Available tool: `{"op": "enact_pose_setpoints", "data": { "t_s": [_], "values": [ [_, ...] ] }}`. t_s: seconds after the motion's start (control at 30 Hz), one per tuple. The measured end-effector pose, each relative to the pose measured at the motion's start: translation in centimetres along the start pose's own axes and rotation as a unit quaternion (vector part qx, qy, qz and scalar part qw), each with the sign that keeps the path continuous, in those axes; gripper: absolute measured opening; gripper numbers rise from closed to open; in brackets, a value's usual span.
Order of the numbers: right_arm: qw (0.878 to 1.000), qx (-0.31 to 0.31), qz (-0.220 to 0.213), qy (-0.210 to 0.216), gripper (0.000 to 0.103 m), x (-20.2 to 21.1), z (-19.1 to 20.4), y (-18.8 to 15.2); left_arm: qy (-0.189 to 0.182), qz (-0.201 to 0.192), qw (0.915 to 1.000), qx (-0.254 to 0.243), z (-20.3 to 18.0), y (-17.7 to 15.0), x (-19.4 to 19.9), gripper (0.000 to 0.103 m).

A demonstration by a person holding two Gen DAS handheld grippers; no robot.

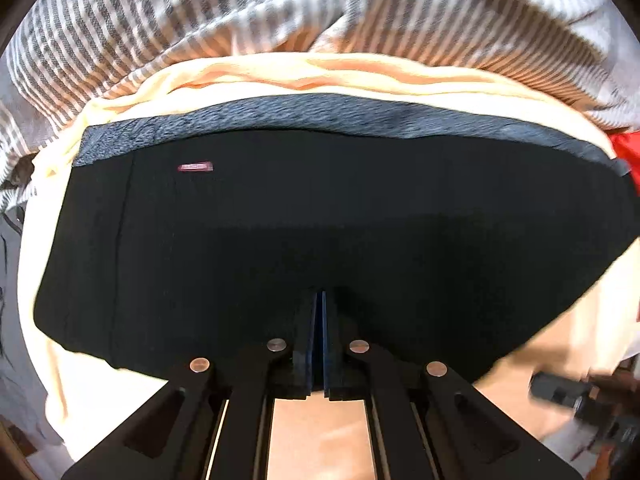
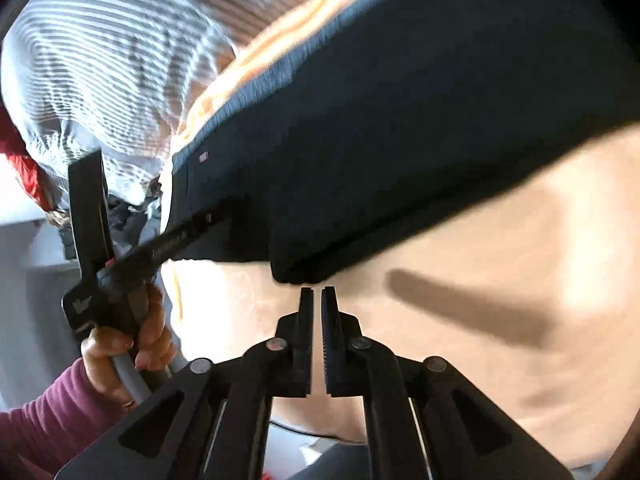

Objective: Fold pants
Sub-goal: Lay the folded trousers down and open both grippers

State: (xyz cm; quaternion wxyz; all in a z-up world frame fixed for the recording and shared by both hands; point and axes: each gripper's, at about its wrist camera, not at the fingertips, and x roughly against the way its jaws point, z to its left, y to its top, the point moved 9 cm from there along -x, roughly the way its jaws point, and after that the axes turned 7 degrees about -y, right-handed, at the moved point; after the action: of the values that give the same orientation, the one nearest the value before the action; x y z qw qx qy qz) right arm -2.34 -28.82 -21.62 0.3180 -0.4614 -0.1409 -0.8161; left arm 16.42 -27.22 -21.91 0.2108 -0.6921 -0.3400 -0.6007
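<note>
Black pants folded on a pale peach sheet, both grippers nearly closed.

The black pants (image 1: 280,216) lie flat as a folded block on a pale peach sheet (image 1: 560,340) that covers the work surface, with a ribbed waistband (image 1: 320,114) along the far edge and a small pink label (image 1: 195,167) near one corner. Behind the sheet a grey-and-white striped cloth (image 1: 160,20) lies crumpled, and a bit of red fabric (image 1: 624,148) shows at the side. The left gripper (image 1: 319,300) points down onto the pants with its jaws pressed together; whether they pinch any cloth cannot be told. The right gripper (image 2: 318,292) hovers just off the near corner of the pants, jaws narrow with nothing between them, casting a shadow on the sheet. In the right wrist view a hand (image 2: 120,344) in a magenta sleeve (image 2: 52,420) grasps the other tool's handle.
</note>
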Motion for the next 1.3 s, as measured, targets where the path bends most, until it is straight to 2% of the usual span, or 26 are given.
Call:
{"op": "enact_pose_setpoints", "data": {
  "t_s": [0.17, 0.27, 0.3, 0.33, 0.37, 0.4, 0.5, 0.67, 0.77, 0.83, 0.97, 1.27, 1.3],
  "values": [
    [0.997, 0.019, -0.058, -0.047, 0.01, 3.0, -1.3, 4.9, -0.02, 0.01, 0.9995, -0.02, -4.3, -0.6, -1.4, 0.001],
    [0.995, 0.012, -0.051, -0.09, 0.01, 2.4, -4.2, 6.5, -0.018, 0.025, 0.9993, -0.02, -5.2, -1.1, -3.7, 0.001],
    [0.994, 0.009, -0.039, -0.107, 0.004, 1.5, -5.5, 6.5, -0.01, 0.03, 0.9993, -0.02, -5.1, -1.4, -4.5, 0.001],
    [0.995, -0.003, -0.032, -0.098, 0.002, 1.0, -6.3, 6.4, -0.011, 0.029, 0.9993, -0.021, -5.2, -1.4, -4.8, 0.001],
    [0.997, -0.039, -0.039, -0.057, 0.002, 1.4, -7.1, 6.5, -0.012, 0.028, 0.9993, -0.022, -5.3, -1.3, -4.8, 0.001],
    [0.997, -0.056, -0.037, -0.044, 0.002, 1.8, -7.4, 6.4, -0.012, 0.028, 0.9993, -0.023, -5.4, -1.3, -4.8, 0.001],
    [0.997, -0.052, -0.047, -0.042, 0.01, 3.4, -7.3, 5.5, -0.002, 0.031, 0.9992, -0.026, -5.8, -1.2, -4.3, 0.001],
    [0.998, -0.037, -0.039, -0.042, 0.028, 5.4, -6.5, 3.3, 0.005, 0.009, 0.9996, -0.025, -6.6, -0.9, -1.8, 0.001],
    [0.997, -0.043, -0.042, -0.04, 0.029, 6.8, -7.2, 2.4, -0.002, 0.02, 0.9991, -0.038, -8.3, -1.2, -1.3, 0.001],
    [0.997, -0.053, -0.043, -0.038, 0.029, 7.4, -7.8, 2.0, -0.013, 0.031, 0.9985, -0.043, -9.5, -1.3, -1.3, 0.001],
    [0.995, -0.072, -0.052, -0.035, 0.03, 8.8, -9.3, 1.8, -0.011, 0.033, 0.9975, -0.061, -12.6, -0.9, -0.9, 0.001],
    [0.989, -0.114, -0.086, -0.036, 0.035, 14.4, -14.7, 3.1, -0.078, 0.036, 0.9936, -0.073, -21.9, 1.0, -1.4, 0.002],
    [0.988, -0.117, -0.088, -0.036, 0.035, 14.9, -15.2, 3.3, -0.086, 0.037, 0.9929, -0.074, -23.1, 1.3, -1.7, 0.01]
  ]
}}
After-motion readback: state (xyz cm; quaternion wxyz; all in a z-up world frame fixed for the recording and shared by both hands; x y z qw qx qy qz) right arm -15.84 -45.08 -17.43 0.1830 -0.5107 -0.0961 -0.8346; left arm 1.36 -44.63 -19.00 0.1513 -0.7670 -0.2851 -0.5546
